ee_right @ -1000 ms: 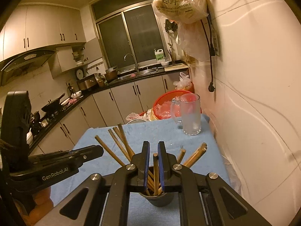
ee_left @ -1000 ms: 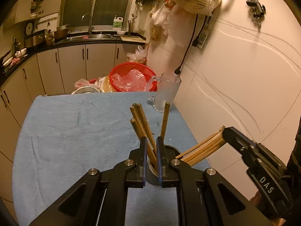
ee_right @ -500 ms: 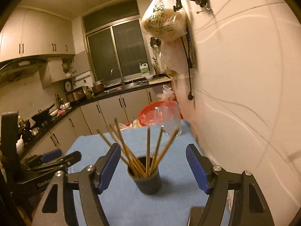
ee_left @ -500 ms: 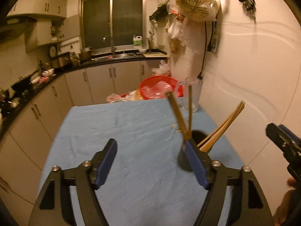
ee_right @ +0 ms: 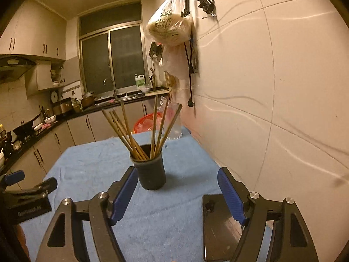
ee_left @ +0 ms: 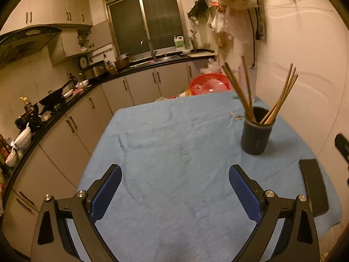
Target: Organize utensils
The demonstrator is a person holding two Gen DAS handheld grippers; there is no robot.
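Brown wooden chopsticks [ee_right: 139, 133] are standing in a dark round cup [ee_right: 150, 170] on the blue tablecloth [ee_left: 174, 152], far right. The left gripper [ee_left: 174, 192] and right gripper [ee_right: 176, 194] are opening wide, gripping nothing.

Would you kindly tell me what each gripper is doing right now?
Left gripper: jaws opening, nothing between them.
Right gripper: jaws opening, holding nothing.

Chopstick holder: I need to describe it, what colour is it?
Dark, near-black holder; right wrist view shows it best.
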